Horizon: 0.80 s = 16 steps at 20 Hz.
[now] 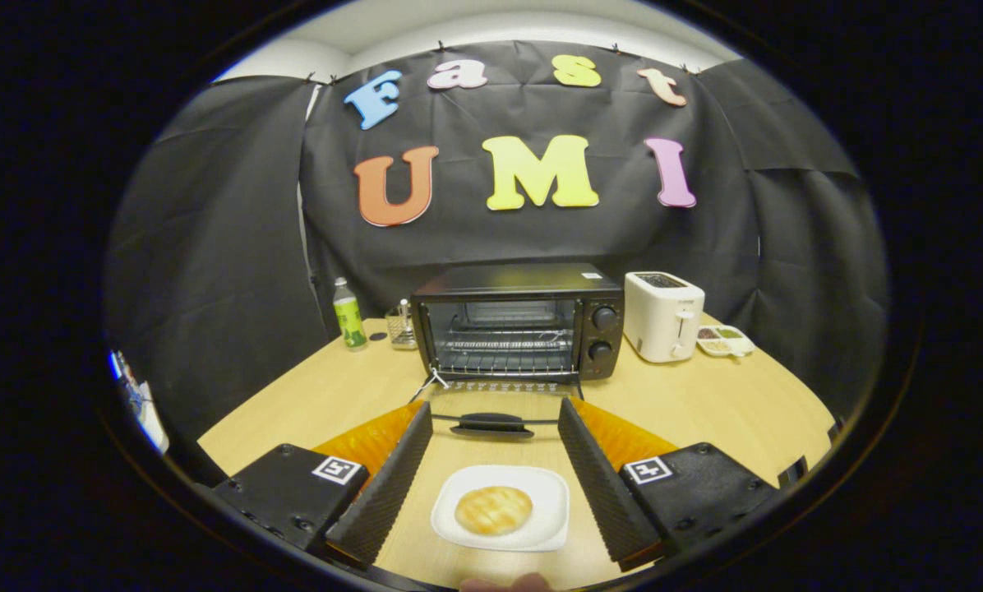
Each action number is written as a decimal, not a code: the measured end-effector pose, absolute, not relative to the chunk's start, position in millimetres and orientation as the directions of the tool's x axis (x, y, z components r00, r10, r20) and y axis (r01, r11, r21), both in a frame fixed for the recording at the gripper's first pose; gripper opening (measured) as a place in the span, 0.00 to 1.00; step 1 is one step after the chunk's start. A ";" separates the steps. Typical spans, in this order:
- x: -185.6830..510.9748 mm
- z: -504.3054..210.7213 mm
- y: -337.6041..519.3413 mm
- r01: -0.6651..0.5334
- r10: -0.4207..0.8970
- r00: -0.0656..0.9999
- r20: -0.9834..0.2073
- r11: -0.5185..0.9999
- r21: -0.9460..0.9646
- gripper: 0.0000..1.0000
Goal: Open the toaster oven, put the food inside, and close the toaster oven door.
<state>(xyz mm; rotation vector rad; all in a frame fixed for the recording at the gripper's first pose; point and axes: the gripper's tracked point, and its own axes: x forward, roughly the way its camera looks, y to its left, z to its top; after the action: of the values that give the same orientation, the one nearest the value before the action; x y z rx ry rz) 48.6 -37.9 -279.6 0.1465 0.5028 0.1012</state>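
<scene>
Fingers (494, 415) spread wide, gripping nothing, hovering above the tabletop (705, 403). Bun (493, 509) on a white plate (549, 493) lying between them, nearer than their tips, so apparently a short drop down and a squeeze to take it. Straight ahead and farther off, toaster oven (518, 329) with door (491, 403) already folded down flat, handle (491, 424) just beyond the tips, rack exposed. Judged: opening done, food not yet picked up. To the right, a white toaster (662, 315); to the left, a green bottle (348, 315).
</scene>
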 end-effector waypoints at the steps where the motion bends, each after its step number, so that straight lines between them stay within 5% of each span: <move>1: 41.2 -283.5 -36.2 -0.076 0.141 0.871 -0.470 0.985 0.155 1.00; 16: -6.6 -390.7 -25.5 -0.121 0.150 0.784 -0.602 0.989 0.089 1.00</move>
<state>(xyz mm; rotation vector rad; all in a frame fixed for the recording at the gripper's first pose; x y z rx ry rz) -6.6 -25.5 -390.7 0.0469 0.6528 0.1465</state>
